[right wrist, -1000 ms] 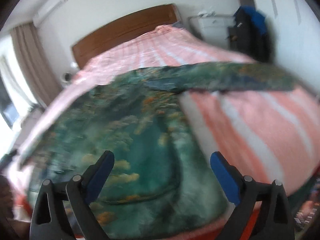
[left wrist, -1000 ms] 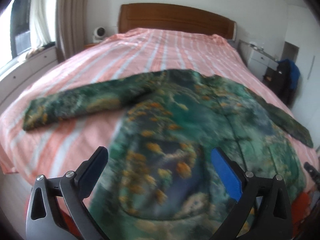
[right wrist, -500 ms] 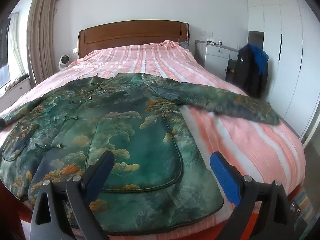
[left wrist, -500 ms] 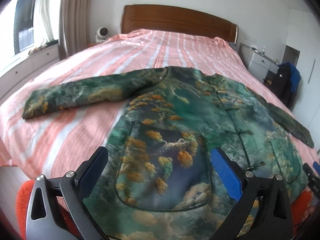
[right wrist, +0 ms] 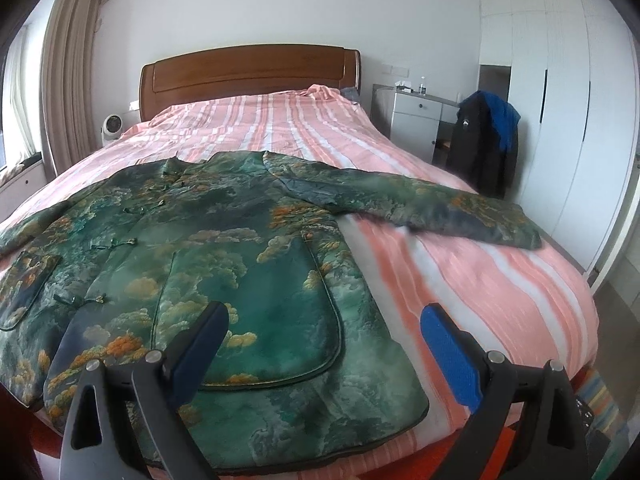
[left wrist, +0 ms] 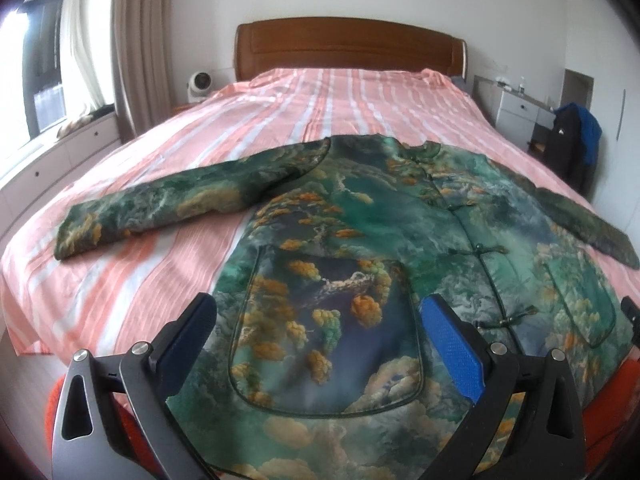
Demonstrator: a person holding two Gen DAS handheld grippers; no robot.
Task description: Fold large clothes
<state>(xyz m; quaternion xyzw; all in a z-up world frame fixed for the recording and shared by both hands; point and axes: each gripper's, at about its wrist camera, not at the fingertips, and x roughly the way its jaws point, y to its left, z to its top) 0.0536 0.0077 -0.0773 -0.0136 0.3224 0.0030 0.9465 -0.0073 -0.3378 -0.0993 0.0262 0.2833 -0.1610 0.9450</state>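
Note:
A large green jacket (left wrist: 372,220) printed with orange and gold clouds lies flat, front up, on the bed, both sleeves spread out. It also shows in the right wrist view (right wrist: 224,248). Its left sleeve (left wrist: 168,204) reaches toward the window side; its right sleeve (right wrist: 420,204) reaches toward the wardrobe side. My left gripper (left wrist: 316,324) is open and empty, hovering above the jacket's left pocket near the hem. My right gripper (right wrist: 324,332) is open and empty above the right pocket near the hem.
The bed (left wrist: 352,96) has a pink striped sheet and a wooden headboard (right wrist: 248,76). A white nightstand (right wrist: 416,120) and a chair with dark clothes (right wrist: 484,144) stand on the right. A small white fan (left wrist: 199,85) and a window bench are on the left.
Both grippers have pulled back and steadied from a blurred swing, so the whole jacket is now in view. Both stay open and empty.

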